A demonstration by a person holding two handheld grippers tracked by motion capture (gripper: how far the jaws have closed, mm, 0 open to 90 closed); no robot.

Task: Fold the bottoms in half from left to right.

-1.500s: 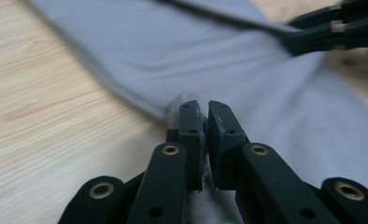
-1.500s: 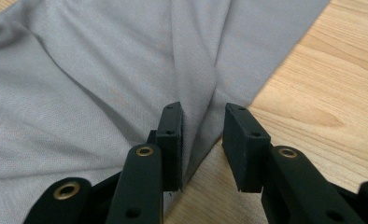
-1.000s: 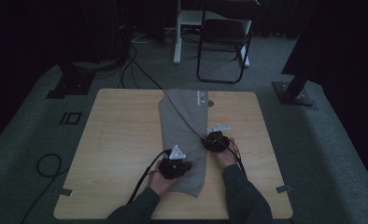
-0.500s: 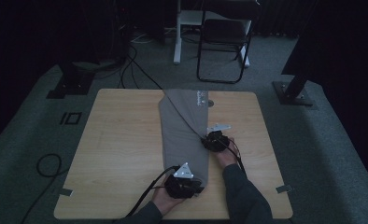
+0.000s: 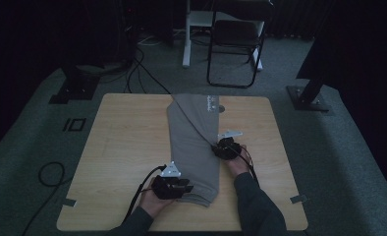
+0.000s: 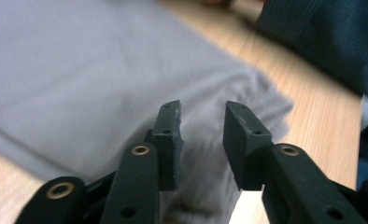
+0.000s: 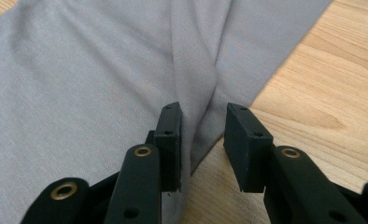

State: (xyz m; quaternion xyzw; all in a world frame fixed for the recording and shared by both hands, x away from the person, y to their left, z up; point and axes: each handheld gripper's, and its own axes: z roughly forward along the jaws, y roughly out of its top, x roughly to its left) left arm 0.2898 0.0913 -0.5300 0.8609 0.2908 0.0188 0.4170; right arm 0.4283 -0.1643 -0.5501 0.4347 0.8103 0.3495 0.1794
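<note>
Here we are folding a grey garment [image 5: 194, 142] lying mid-bench; our left hand-held gripper [image 5: 184, 188], jaws just opened and empty, is leaving its near hem, while our right hand-held gripper [image 5: 220, 148] is standing parted astride the right edge, so an early pull risks undoing the fold.

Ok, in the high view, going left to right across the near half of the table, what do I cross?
Left gripper → grey garment → right gripper → bare table.
</note>
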